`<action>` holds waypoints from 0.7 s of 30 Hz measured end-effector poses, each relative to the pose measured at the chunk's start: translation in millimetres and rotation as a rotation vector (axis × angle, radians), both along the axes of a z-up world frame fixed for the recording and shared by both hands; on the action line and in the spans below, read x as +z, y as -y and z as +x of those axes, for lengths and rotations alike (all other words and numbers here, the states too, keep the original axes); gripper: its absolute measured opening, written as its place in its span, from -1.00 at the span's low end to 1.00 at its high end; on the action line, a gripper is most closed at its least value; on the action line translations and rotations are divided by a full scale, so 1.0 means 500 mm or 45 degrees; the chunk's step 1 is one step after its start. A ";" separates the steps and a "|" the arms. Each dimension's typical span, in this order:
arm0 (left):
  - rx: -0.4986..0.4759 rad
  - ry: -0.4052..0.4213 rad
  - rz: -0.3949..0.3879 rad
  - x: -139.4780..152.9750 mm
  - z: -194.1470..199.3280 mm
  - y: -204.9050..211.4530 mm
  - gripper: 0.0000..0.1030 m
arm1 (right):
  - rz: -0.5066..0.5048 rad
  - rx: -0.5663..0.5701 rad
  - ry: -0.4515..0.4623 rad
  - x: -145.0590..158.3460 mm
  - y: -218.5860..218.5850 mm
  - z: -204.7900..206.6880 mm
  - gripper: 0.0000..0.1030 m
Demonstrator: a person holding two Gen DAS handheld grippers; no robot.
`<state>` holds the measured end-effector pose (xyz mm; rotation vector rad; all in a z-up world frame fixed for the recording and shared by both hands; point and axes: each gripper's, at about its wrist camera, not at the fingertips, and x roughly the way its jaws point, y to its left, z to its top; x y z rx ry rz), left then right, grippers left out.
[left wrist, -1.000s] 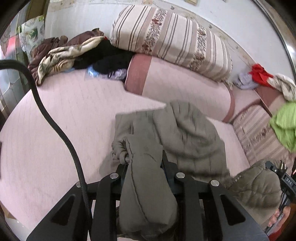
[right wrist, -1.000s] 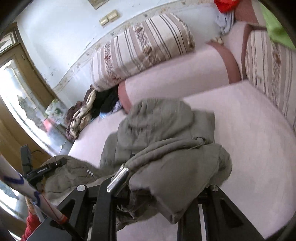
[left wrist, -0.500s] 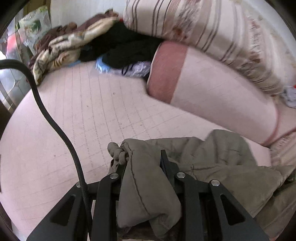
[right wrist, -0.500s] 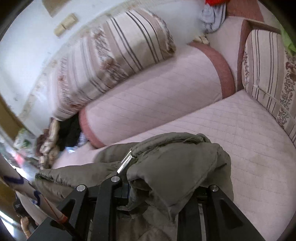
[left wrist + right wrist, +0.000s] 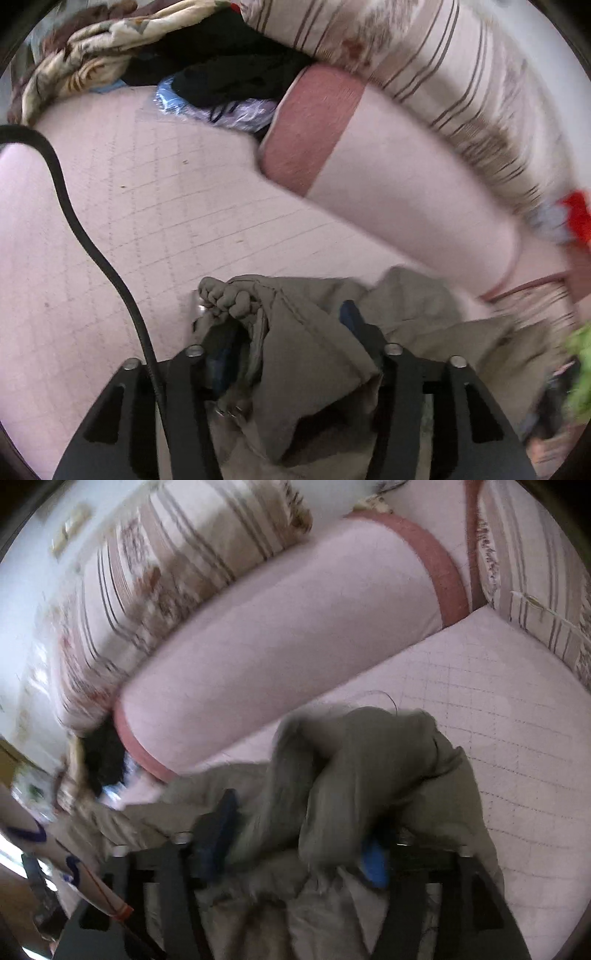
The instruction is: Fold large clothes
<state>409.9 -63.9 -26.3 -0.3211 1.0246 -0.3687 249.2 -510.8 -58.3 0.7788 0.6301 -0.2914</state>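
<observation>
An olive-green padded jacket (image 5: 314, 354) lies bunched on the pink quilted sofa seat (image 5: 155, 206). My left gripper (image 5: 288, 332) has its fingers spread wide, with a fold of the jacket draped loosely between them. In the right wrist view the same jacket (image 5: 369, 775) is heaped over my right gripper (image 5: 303, 834), whose blue-padded fingers (image 5: 375, 860) also stand apart with cloth lying between them. The image is blurred by motion.
A pink bolster with red-brown ends (image 5: 388, 177) lies behind the jacket, under a striped cushion (image 5: 443, 74). A pile of dark and patterned clothes (image 5: 177, 62) sits at the far left. A black cable (image 5: 74, 214) crosses the left view. A striped cushion (image 5: 535, 572) stands at the right.
Both grippers have opened from a tight hold on the jacket and moved forward and down toward the seat. The jacket now lies lower and closer to the bolster.
</observation>
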 end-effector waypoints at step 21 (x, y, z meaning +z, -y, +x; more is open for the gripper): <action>-0.188 0.048 -0.515 0.165 -0.171 -0.132 0.29 | -0.437 0.313 0.072 0.148 -0.343 -0.128 0.78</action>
